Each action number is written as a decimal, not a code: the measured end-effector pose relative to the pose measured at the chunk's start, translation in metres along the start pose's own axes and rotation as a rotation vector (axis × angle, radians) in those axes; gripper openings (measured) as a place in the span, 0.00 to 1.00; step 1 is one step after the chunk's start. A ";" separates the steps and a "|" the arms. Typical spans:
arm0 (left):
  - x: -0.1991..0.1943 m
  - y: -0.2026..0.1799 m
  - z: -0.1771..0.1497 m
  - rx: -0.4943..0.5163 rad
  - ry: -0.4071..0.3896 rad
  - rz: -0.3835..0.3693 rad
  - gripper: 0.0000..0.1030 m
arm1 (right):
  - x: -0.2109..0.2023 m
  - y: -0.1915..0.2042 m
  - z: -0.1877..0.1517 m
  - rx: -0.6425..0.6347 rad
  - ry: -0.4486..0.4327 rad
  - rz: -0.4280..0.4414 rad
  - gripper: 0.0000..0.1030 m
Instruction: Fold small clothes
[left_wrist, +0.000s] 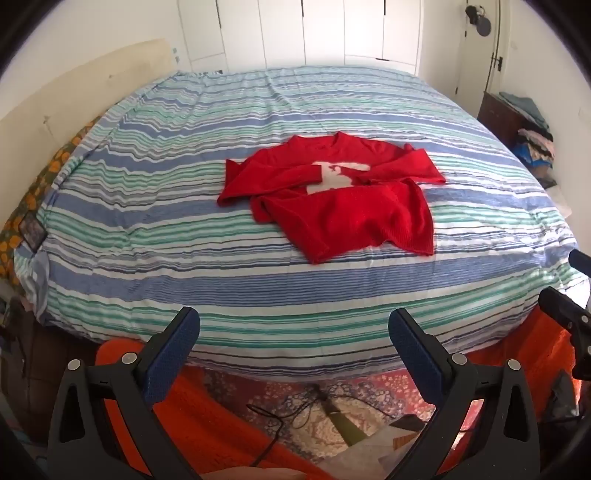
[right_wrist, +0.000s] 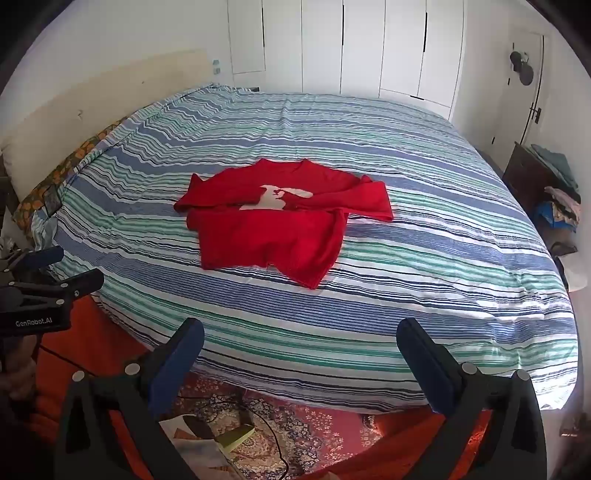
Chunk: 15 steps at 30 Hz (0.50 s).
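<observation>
A small red sweater (left_wrist: 343, 199) with a white motif lies rumpled in the middle of the striped bedcover (left_wrist: 184, 221), sleeves crossed over its front. It also shows in the right wrist view (right_wrist: 273, 225). My left gripper (left_wrist: 293, 325) is open and empty, held off the near edge of the bed, well short of the sweater. My right gripper (right_wrist: 301, 336) is open and empty, also at the near edge. The right gripper shows at the right border of the left wrist view (left_wrist: 561, 280); the left gripper shows at the left of the right wrist view (right_wrist: 77, 267).
The bed (right_wrist: 443, 258) fills the view, with a headboard (right_wrist: 92, 99) at the left and white wardrobes (right_wrist: 369, 48) behind. A dark cabinet with piled clothes (right_wrist: 554, 192) stands at the right. A patterned rug with cables (right_wrist: 266, 424) lies below the grippers.
</observation>
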<state>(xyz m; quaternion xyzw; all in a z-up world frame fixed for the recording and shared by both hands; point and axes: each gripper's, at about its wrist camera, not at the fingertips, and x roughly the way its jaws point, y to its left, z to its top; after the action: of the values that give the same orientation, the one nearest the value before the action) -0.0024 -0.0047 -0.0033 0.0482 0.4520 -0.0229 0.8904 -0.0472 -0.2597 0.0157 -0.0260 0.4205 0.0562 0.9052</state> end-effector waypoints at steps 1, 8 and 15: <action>-0.001 -0.002 -0.001 0.002 0.001 0.000 0.99 | 0.001 0.000 -0.001 -0.001 0.004 0.002 1.00; 0.001 -0.002 0.000 0.015 0.006 -0.017 0.99 | 0.001 0.013 -0.005 -0.023 0.009 -0.004 1.00; -0.001 -0.005 -0.001 0.030 -0.002 -0.027 0.99 | 0.003 0.012 -0.005 -0.028 0.016 0.008 1.00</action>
<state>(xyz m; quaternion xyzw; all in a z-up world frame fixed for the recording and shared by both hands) -0.0043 -0.0096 -0.0033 0.0555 0.4515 -0.0416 0.8896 -0.0508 -0.2478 0.0105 -0.0376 0.4269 0.0656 0.9011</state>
